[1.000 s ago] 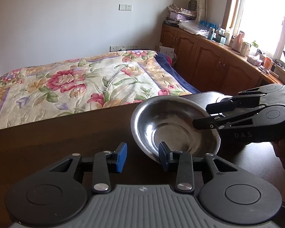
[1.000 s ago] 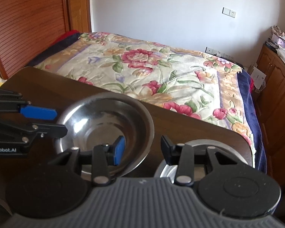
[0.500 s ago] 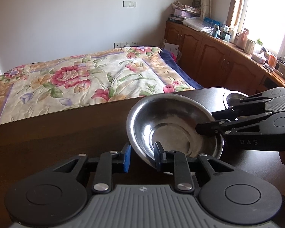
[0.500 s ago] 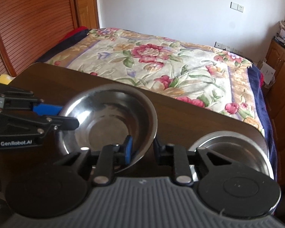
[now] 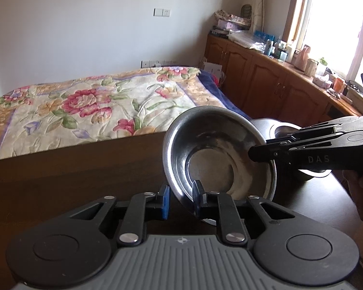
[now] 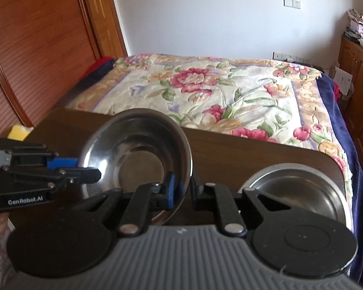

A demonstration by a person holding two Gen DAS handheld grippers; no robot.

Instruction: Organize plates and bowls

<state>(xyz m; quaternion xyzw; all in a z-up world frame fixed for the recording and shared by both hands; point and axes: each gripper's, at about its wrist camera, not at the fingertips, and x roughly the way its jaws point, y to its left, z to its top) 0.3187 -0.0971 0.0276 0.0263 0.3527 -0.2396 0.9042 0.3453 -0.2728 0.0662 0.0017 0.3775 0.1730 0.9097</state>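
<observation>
Both pairs of jaws have closed on the rim of the same steel bowl (image 5: 220, 154). The left gripper (image 5: 180, 199) pinches the rim at the bowl's 7 o'clock in the left wrist view. The right gripper (image 6: 181, 188) pinches the opposite edge, at 5 o'clock in its own view. A second ago both pairs stood wider, with the rim loose between them, and the bowl lay flatter on the table (image 5: 72, 181). Now it is tilted up toward the cameras and looks lifted from the wood, though its lowest edge is hidden behind the fingers. I judge that the grasp is made and the carrying begins.

The likely goal is the second steel dish (image 6: 295, 188), which rests on the table at 3 o'clock of the held bowl, well apart from it.

On the side of the right gripper the letters "DAS" can be read; on the left gripper, "GenRobot.AI". A yellow object (image 6: 19, 131) lies past the table's far left corner.
</observation>
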